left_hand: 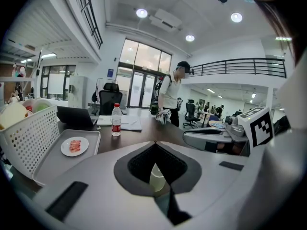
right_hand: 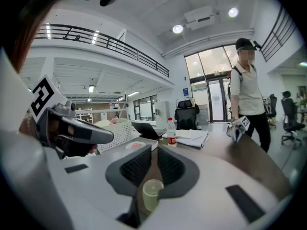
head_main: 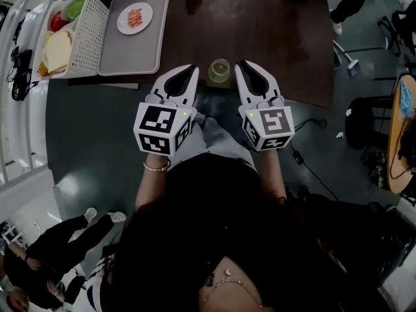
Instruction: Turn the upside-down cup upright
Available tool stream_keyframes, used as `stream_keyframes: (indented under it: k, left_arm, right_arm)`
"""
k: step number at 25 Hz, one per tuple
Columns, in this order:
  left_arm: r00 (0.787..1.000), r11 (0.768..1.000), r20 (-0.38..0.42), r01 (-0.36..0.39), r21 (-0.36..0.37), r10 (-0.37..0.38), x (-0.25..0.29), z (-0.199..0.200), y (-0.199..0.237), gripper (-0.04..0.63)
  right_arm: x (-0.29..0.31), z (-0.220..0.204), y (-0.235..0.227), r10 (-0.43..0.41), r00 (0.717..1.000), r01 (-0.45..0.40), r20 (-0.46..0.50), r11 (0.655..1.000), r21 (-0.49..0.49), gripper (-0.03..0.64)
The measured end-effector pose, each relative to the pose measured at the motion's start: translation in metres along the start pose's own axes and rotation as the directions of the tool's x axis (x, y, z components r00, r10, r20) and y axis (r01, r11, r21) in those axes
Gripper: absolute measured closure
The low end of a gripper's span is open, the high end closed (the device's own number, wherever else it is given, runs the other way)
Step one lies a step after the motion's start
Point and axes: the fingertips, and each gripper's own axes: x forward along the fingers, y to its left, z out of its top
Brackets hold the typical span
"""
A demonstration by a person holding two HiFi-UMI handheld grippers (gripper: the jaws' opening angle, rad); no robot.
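The pale-green translucent plastic cup on the dark wooden desk looks light and slick, best pinched mid-wall; the left claw and right claw are closed and empty.

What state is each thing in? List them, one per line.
Cup: untouched, apparently mouth down.
Left gripper: jaws shut, empty.
Right gripper: jaws shut, empty.
Bottle: upright, capped.
Plate: on tray, holding food.
Basket: holding food.

Cup translucent plastic, seemingly; table dark glossy wood.
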Motion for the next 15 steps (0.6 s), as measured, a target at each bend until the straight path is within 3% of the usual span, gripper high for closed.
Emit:
stream_keyframes:
  k: [4, 8, 15]
  left_arm:
    - [1.000, 1.000, -0.020, 0.021, -0.003, -0.022, 0.009, 0.001, 0.004, 0.592]
    - [0.998, 0.999, -0.043, 0.038, -0.012, -0.038, 0.017, 0.002, 0.012, 0.592]
    - [0.993, 0.997, -0.090, 0.069, -0.028, -0.071, 0.029, -0.010, 0.023, 0.592]
  right_arm:
    - [0.010, -0.004, -0.005, -0.012, 1.000, 0.013, -0.022, 1.000, 0.022, 0.590]
    - [0.024, -0.010, -0.006, -0.014, 0.998, 0.017, -0.063, 0.999, 0.045, 0.523]
    - [0.040, -0.036, -0.003, -0.021, 0.990, 0.030, -0.139, 0.998, 0.060, 0.461]
